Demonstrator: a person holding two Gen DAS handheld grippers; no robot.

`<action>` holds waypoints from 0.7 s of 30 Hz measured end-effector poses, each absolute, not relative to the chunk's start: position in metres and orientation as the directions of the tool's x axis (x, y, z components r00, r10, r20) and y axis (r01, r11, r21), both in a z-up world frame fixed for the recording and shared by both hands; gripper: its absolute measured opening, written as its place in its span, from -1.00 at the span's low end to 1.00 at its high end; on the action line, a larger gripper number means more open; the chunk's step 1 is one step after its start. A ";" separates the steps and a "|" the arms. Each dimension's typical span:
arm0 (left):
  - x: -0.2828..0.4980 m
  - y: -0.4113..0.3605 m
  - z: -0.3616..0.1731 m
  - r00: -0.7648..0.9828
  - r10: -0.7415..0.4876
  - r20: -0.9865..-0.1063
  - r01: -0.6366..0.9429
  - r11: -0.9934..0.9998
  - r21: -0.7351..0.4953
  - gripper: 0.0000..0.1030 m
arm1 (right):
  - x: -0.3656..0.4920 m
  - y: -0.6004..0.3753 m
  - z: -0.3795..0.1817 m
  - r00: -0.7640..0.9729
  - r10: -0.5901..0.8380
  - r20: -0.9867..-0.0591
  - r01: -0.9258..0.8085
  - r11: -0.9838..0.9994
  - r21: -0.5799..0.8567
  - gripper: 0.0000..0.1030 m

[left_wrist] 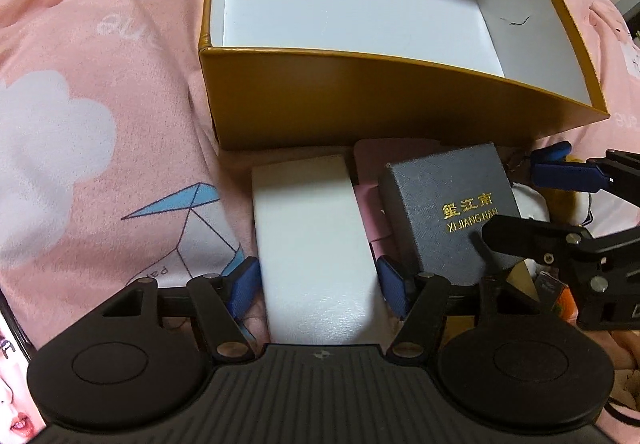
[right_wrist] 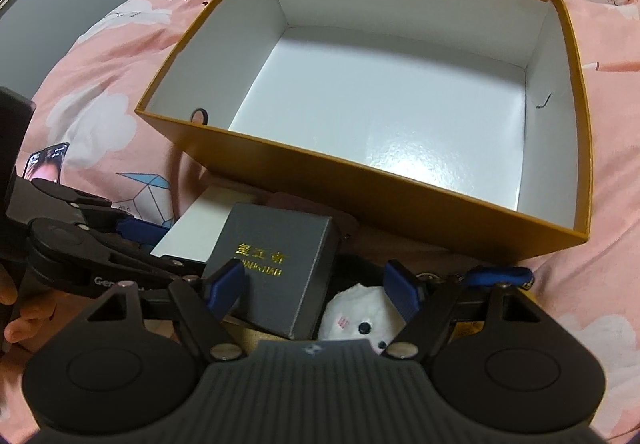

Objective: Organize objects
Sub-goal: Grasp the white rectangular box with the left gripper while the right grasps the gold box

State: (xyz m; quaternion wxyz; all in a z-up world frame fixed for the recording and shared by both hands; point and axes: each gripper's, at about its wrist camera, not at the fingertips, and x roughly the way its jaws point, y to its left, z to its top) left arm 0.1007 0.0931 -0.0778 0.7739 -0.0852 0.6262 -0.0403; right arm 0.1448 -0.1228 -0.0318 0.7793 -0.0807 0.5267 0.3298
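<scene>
An open orange box [left_wrist: 360,100] with a white inside stands on the pink bedspread; it also shows in the right wrist view [right_wrist: 400,200]. In front of it lie a white box [left_wrist: 312,240], a dark grey box with gold lettering [left_wrist: 452,212] and a pink item [left_wrist: 372,180]. My left gripper [left_wrist: 318,284] is open, its blue pads either side of the white box [right_wrist: 204,228]. My right gripper [right_wrist: 316,290] is open over the grey box [right_wrist: 276,268] and a white plush toy [right_wrist: 360,316].
The pink patterned bedspread [left_wrist: 100,64] surrounds everything. A phone [right_wrist: 46,160] lies at the left. The right gripper's arm [left_wrist: 560,240] sits close beside the left one. Small items, one orange [left_wrist: 568,296], lie under it.
</scene>
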 end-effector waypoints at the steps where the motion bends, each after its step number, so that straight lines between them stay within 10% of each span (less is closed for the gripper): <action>1: 0.099 0.095 -0.076 0.218 -0.173 -0.961 -0.044 0.981 -0.186 0.42 | 0.145 -0.124 -0.031 0.225 0.430 -0.874 -0.598 0.769 0.225 0.51; 21: 0.048 0.091 -0.025 0.492 -0.194 -0.849 -0.067 0.963 -0.260 0.38 | 0.115 -0.144 -0.042 0.053 0.448 -0.892 -0.558 0.755 0.346 0.54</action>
